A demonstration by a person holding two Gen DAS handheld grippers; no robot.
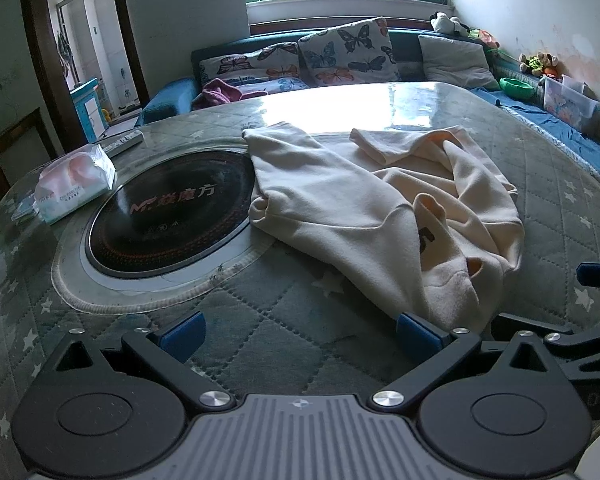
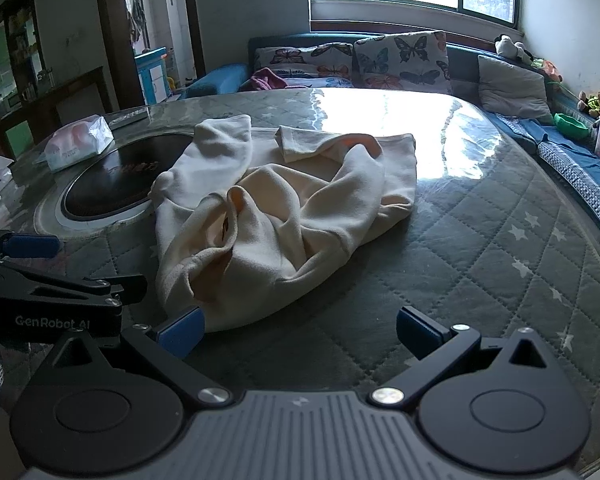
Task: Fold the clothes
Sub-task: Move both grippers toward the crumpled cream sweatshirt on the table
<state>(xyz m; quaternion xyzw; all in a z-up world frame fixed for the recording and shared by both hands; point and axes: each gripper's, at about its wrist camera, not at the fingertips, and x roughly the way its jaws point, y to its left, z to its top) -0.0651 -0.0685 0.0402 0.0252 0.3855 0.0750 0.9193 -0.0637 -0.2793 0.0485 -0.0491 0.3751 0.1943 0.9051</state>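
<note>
I am observing a cream fleece garment [image 2: 284,216] lying crumpled on the quilted, star-patterned table cover [image 2: 480,248], partly overlapping the round black glass cooktop [image 1: 172,216]. Both the left gripper [image 1: 300,336] and right gripper [image 2: 300,332] are holding their jaws apart, gripping nothing.

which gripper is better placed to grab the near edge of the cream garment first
Left, probably. The left gripper is open with its right finger at the cream garment hem. The right gripper is also open, its left finger near the hem, but mostly faces bare table.
</note>
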